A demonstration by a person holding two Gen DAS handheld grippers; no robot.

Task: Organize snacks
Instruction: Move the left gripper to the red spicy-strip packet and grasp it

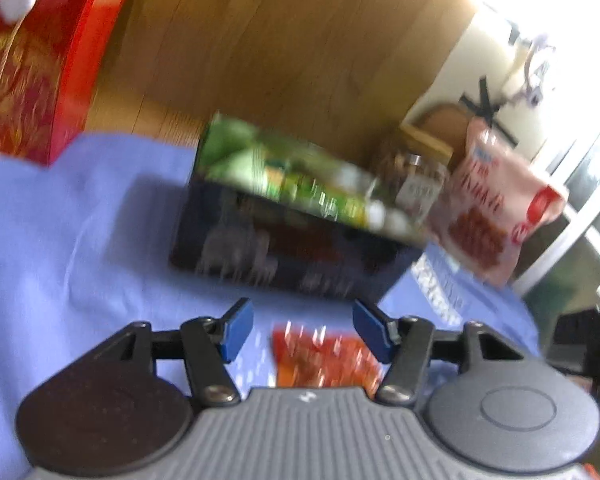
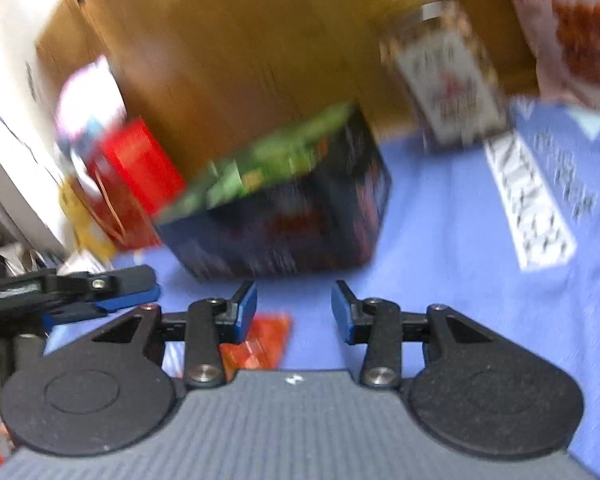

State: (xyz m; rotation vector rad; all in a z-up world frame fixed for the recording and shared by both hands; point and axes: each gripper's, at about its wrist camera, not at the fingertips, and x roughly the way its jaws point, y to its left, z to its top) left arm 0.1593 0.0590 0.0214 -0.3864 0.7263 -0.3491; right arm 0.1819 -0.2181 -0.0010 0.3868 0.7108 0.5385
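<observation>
— Several snacks look placed: a green packet (image 1: pixel 284 176) sits on the dark box (image 1: pixel 292 252).
— Left?
— An orange packet (image 1: pixel 324 356) lies on the cloth (image 1: pixel 100 240) under my left gripper (image 1: pixel 302 330) and right gripper (image 2: pixel 294 312), both released, empty.

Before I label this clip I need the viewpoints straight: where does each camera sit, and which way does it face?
Left wrist: on the left gripper, facing forward over the blue cloth at the dark box; its own open blue fingers show.
Right wrist: on the right gripper, facing the same dark box; its open fingers and, lower left, the left gripper show.
Shared: box, orange packet, jar, red box.
</observation>
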